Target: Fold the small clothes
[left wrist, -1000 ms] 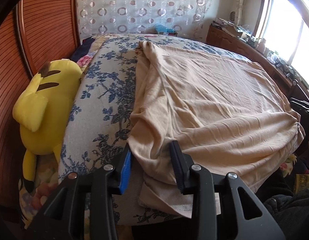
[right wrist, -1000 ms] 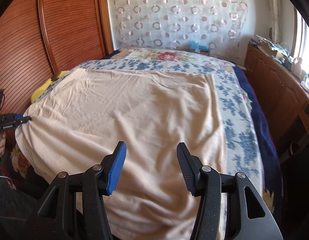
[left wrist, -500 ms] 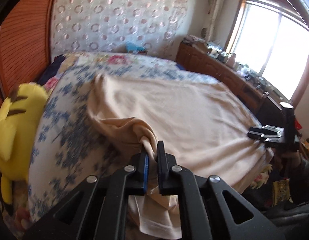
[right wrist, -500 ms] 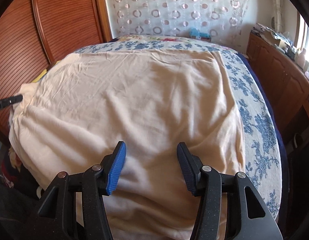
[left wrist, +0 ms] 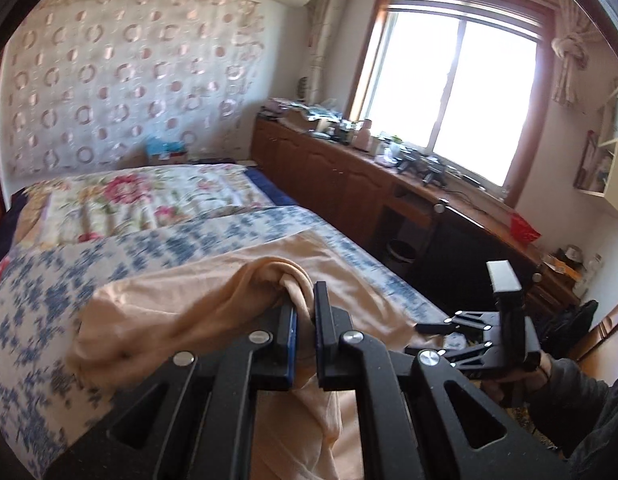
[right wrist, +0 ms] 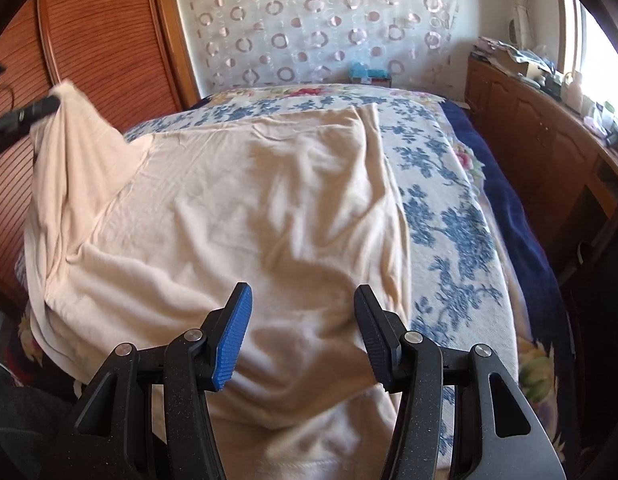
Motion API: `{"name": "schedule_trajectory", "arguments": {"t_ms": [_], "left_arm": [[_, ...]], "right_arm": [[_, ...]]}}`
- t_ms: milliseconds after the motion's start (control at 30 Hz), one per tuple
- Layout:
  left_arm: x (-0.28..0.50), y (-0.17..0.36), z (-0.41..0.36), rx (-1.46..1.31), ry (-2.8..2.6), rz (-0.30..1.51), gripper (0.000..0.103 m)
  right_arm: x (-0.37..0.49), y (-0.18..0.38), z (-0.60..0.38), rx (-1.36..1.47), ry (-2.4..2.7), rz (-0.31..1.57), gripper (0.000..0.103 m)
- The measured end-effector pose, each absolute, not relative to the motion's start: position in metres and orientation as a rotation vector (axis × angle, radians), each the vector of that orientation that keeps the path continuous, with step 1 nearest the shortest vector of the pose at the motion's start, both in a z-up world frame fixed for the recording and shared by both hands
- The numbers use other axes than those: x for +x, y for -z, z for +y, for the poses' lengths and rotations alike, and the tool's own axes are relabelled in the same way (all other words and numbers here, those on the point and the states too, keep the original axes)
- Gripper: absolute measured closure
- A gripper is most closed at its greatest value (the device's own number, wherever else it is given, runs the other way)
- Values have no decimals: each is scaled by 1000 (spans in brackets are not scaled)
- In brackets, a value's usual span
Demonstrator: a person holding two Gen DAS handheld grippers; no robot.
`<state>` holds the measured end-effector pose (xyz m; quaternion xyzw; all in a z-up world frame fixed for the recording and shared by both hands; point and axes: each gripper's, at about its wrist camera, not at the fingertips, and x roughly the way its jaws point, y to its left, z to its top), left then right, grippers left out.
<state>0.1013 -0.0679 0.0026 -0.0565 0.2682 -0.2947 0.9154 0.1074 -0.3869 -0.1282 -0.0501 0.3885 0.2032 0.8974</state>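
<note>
A cream-coloured garment (right wrist: 249, 200) lies spread over the blue-flowered bedspread (right wrist: 449, 216). My left gripper (left wrist: 303, 312) is shut on a bunched corner of the cream garment (left wrist: 213, 308) and holds it lifted above the bed. In the right wrist view that lifted corner rises at the far left, with the left gripper's tip (right wrist: 29, 112) on it. My right gripper (right wrist: 303, 316) stands open just above the garment's near edge, nothing between its fingers. In the left wrist view the right gripper (left wrist: 441, 338) shows at the lower right, held by a hand (left wrist: 541, 372).
A long wooden cabinet (left wrist: 389, 184) with clutter on top runs along the right of the bed under the window (left wrist: 457, 92). A wooden slatted wardrobe (right wrist: 89, 40) stands to the left. A floral quilt (left wrist: 129, 200) lies at the bed's far end.
My left gripper closed on the garment's corner, then rose and swung right, lifting that corner off the bed. My right gripper moved slightly closer over the near edge and stayed open.
</note>
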Motion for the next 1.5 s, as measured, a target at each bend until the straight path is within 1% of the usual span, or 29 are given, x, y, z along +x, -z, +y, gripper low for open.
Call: {"name": "schedule_trajectory", "arguments": {"t_ms": [333, 500, 600, 667, 733, 867, 1133, 1267, 1500], "left_arm": [[104, -47, -158, -28, 782, 517, 99], [108, -39, -190, 24, 810, 614, 98], [107, -30, -198, 54, 825, 652, 92], [104, -26, -195, 62, 841, 663, 83], [96, -25, -190, 94, 820, 660, 80], [87, -17, -171, 95, 754, 657, 80], [81, 10, -107, 28, 573, 663, 80], [81, 24, -73, -21, 501, 678, 80], [73, 40, -34, -31, 386, 673, 80]], "right_arm": [[95, 112, -417, -51, -388, 754, 49], [91, 107, -424, -43, -386, 740, 49], [90, 108, -425, -40, -382, 741, 49], [90, 110, -427, -38, -374, 744, 49], [91, 111, -428, -37, -367, 748, 49], [93, 109, -429, -41, -355, 743, 49], [103, 95, -422, -63, -359, 712, 49], [112, 85, -406, -93, -382, 690, 49], [126, 72, -363, -148, -462, 656, 49]]}}
